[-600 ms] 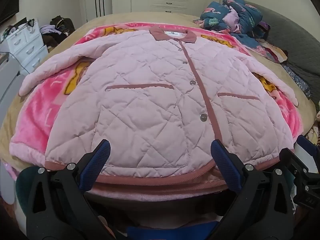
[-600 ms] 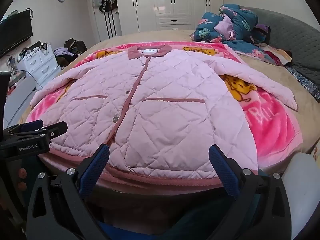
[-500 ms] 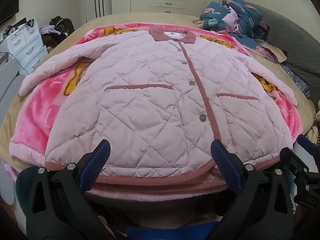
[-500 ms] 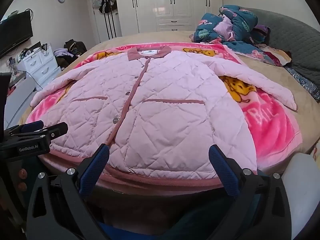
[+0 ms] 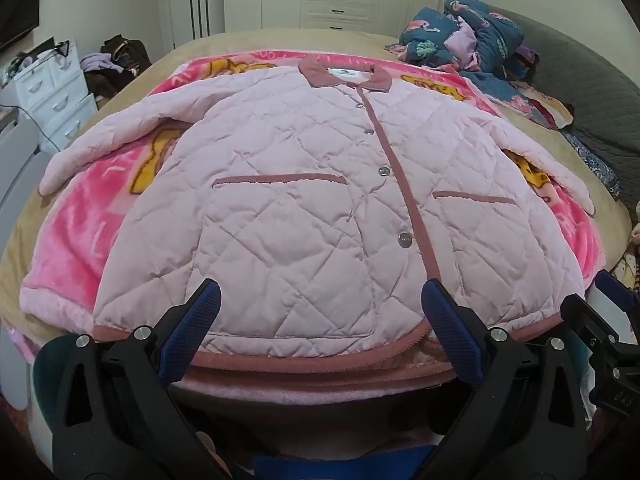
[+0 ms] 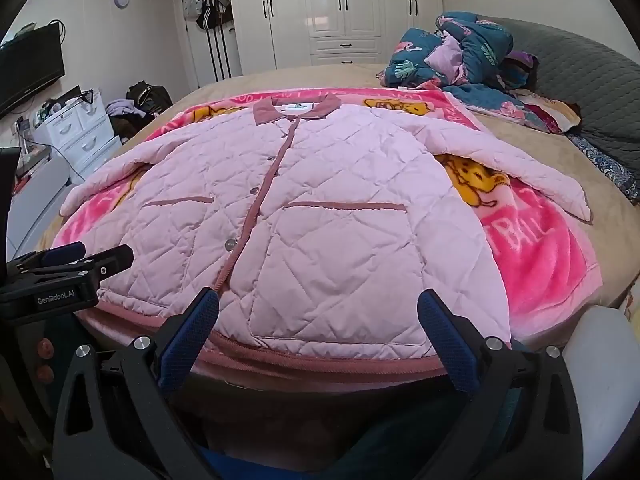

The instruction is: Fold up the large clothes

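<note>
A: Left tongs [image 5: 316, 300]?
B: Spread wide, empty, over the jacket's [image 5: 304, 216] hem at lower centre.
A: Right tongs [image 6: 316, 308]?
B: Same, wide, gripping nothing. Jacket lies flat, buttoned, on the pink blanket [image 6: 552, 256] on the bed [image 6: 624, 208].

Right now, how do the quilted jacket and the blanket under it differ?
The quilted jacket is pale pink with darker rose trim; the blanket is hot pink with yellow cartoon prints. The jacket's surface is diamond-stitched and puffy; the blanket's is plush and fuzzy. The jacket lies on top, buttoned, sleeves spread; the blanket lies flat beneath it, showing on both sides. Both are pink and spread out on the bed.
</note>
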`<state>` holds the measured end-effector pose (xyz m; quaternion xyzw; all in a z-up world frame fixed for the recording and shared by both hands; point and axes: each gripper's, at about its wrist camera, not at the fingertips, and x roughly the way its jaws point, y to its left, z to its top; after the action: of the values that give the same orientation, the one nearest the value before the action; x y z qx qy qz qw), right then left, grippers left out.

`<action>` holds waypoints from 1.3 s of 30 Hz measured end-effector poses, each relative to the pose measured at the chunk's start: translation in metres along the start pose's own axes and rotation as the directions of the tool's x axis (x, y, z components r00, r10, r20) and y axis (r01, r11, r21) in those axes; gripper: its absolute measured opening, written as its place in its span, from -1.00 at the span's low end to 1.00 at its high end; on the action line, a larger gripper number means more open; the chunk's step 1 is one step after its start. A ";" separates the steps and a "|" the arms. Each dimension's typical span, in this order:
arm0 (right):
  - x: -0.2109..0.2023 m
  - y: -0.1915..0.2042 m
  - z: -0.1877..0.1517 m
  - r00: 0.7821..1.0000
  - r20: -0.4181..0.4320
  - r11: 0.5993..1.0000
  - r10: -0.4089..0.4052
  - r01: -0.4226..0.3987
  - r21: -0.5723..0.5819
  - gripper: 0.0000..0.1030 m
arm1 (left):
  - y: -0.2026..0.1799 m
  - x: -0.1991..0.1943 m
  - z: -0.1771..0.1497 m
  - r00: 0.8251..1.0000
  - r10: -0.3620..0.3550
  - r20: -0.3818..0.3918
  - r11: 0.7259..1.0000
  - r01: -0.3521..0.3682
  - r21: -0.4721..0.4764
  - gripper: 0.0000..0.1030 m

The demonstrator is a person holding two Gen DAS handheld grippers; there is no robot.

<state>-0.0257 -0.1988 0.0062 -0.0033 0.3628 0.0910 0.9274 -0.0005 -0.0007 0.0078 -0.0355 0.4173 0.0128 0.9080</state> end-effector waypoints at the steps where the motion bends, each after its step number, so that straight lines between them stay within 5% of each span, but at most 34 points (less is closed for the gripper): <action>1: 0.001 0.000 0.000 1.000 -0.001 1.000 -0.001 0.001 -0.001 0.92 | 0.003 0.001 0.000 1.000 -0.003 -0.001 1.000 0.003 -0.002 0.82; 39: 0.000 0.001 0.002 1.000 0.003 1.000 -0.005 0.005 0.000 0.92 | 0.003 -0.001 0.001 1.000 -0.004 0.009 1.000 0.004 0.001 0.82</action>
<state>-0.0243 -0.1980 0.0077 -0.0038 0.3616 0.0889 0.9281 -0.0011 0.0021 0.0091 -0.0359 0.4132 0.0107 0.9099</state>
